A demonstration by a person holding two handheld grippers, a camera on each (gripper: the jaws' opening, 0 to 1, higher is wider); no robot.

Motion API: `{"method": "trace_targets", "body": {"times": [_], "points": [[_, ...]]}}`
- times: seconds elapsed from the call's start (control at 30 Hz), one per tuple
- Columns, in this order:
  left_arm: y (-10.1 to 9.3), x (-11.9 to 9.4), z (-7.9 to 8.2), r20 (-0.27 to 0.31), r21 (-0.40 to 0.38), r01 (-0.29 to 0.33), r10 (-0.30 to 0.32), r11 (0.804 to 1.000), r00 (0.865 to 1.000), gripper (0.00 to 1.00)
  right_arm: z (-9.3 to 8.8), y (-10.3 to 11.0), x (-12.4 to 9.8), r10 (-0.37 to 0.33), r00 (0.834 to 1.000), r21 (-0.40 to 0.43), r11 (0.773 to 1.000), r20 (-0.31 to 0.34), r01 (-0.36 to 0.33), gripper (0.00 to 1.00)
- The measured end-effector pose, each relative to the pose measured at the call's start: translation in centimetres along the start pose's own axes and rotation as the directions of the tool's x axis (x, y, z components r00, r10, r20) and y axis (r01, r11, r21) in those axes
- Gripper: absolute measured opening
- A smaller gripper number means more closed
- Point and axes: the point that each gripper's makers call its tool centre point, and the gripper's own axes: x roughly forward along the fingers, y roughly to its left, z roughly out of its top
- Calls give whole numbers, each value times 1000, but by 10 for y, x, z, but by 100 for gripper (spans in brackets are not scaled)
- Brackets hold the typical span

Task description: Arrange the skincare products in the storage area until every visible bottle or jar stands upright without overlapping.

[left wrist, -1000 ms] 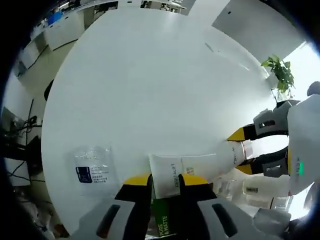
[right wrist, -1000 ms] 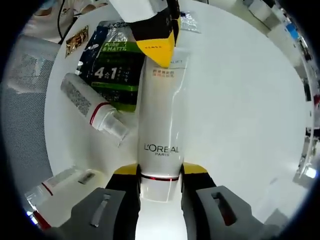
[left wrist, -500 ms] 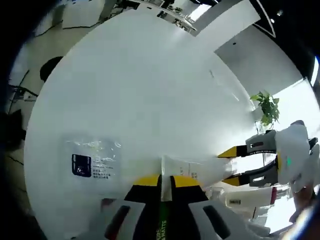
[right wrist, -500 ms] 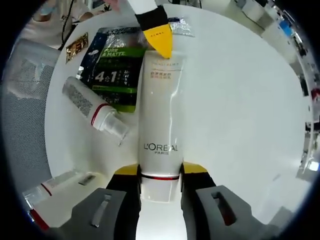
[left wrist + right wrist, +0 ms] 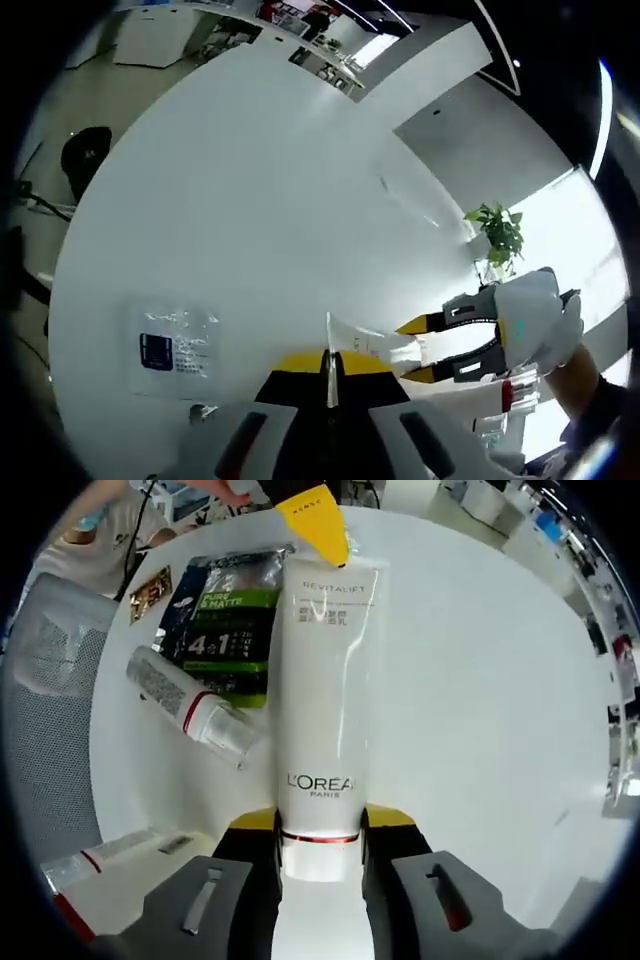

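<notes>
right claw (image 5: pixel 320 825) clamped on the cap end of the white l'oréal squeeze tube (image 5: pixel 320 700), which runs flat out over the round white worktop (image 5: pixel 480 680). left claw (image 5: pixel 330 362) closed to a thin slit on the tube's flat crimped end. beside the tube: green and dark blue "4 in 1" sachet pack (image 5: pixel 225 620), and a clear spray bottle with a red band (image 5: pixel 190 708) lying on its side. clear plastic sachet with a dark label (image 5: pixel 172 340) lies apart on the worktop.
</notes>
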Motion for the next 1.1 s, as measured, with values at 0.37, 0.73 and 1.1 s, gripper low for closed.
{"method": "trace_targets", "body": {"times": [0.37, 0.73, 1.1], "points": [[-31, -18, 16, 52, 148, -13, 5, 989, 999, 2, 4, -3, -4, -80, 966, 47, 996, 247, 70, 29], [-111, -20, 21, 82, 366, -37, 8, 930, 997, 3, -7, -4, -16, -117, 937, 144, 987, 330, 72, 30], [-156, -6, 13, 77, 576, -81, 45, 814, 996, 4, -14, -5, -23, -181, 875, 253, 965, 449, 69, 30]]}}
